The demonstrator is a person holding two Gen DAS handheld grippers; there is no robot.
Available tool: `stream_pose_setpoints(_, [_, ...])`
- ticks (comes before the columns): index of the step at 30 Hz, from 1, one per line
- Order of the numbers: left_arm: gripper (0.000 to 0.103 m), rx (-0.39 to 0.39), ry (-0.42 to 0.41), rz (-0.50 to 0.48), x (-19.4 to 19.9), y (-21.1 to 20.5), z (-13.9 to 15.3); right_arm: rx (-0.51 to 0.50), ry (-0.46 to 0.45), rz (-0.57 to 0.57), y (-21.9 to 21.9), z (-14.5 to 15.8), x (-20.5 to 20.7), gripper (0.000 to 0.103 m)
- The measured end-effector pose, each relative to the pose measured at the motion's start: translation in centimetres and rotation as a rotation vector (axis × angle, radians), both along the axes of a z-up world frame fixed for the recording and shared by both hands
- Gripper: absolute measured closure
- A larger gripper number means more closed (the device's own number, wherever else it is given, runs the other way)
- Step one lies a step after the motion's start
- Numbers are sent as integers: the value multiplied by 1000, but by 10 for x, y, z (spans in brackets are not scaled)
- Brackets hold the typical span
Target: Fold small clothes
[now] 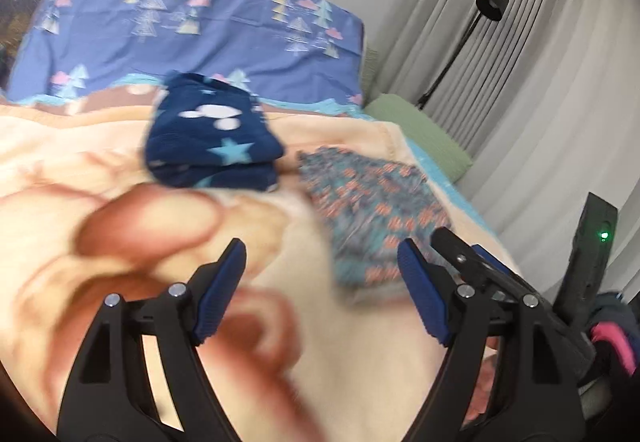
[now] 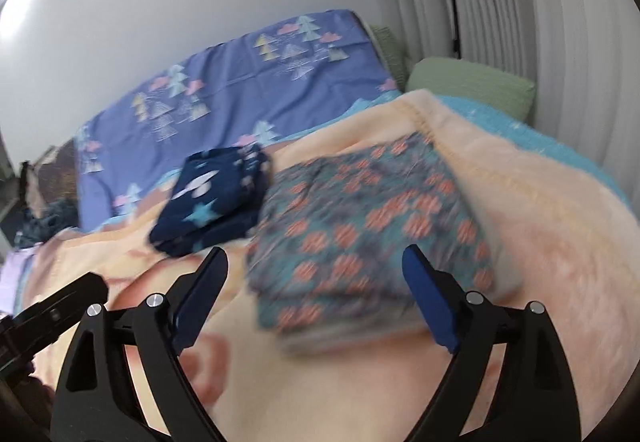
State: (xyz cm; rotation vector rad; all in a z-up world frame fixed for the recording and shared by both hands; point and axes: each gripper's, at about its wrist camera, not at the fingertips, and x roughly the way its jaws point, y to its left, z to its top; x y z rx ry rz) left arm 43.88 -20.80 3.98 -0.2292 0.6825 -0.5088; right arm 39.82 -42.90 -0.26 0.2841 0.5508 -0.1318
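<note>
While both of our grippers hover above the peach blanket (image 1: 360,362), neither holds anything. Our left gripper (image 1: 322,290) has its jaws spread wide, with only blanket between the blue pads (image 1: 222,290). Our right gripper (image 2: 316,298) is likewise spread wide, its pads (image 2: 430,306) flanking the near edge of the floral garment (image 2: 368,226) without visibly touching it.

The floral garment, teal with orange-red blotches, lies folded on the blanket; motion blur hides its finer edges. Just beside it, farther back, sits the folded navy garment (image 1: 216,142) with white and pale blue star shapes. Whether the two touch, we cannot tell.

From the left wrist we see things the right wrist misses: a black floor lamp (image 1: 492,2) against the grey curtain (image 1: 540,62), and part of our right gripper's body with a green indicator light (image 1: 604,235) at the right edge. From the right wrist we get the whole floral garment, a corner of our left gripper at the lower left, and dark clutter (image 2: 44,218) at the far left of the bed. Both views show the blue tree-print pillow (image 2: 248,82) and the green cushion (image 2: 472,82).
</note>
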Motion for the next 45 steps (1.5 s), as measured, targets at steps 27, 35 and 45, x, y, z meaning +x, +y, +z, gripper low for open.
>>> stream_pose_setpoints(27, [2, 200, -260, -13, -330, 28, 55, -133, -137, 20, 52, 76, -332, 1])
stream_pose_setpoints(35, [2, 205, -280, 30, -364, 32, 40, -35, -161, 9, 49, 42, -371, 1])
stream_pose_setpoints(45, [2, 213, -258, 63, -364, 39, 30, -72, -148, 30, 61, 41, -370, 1])
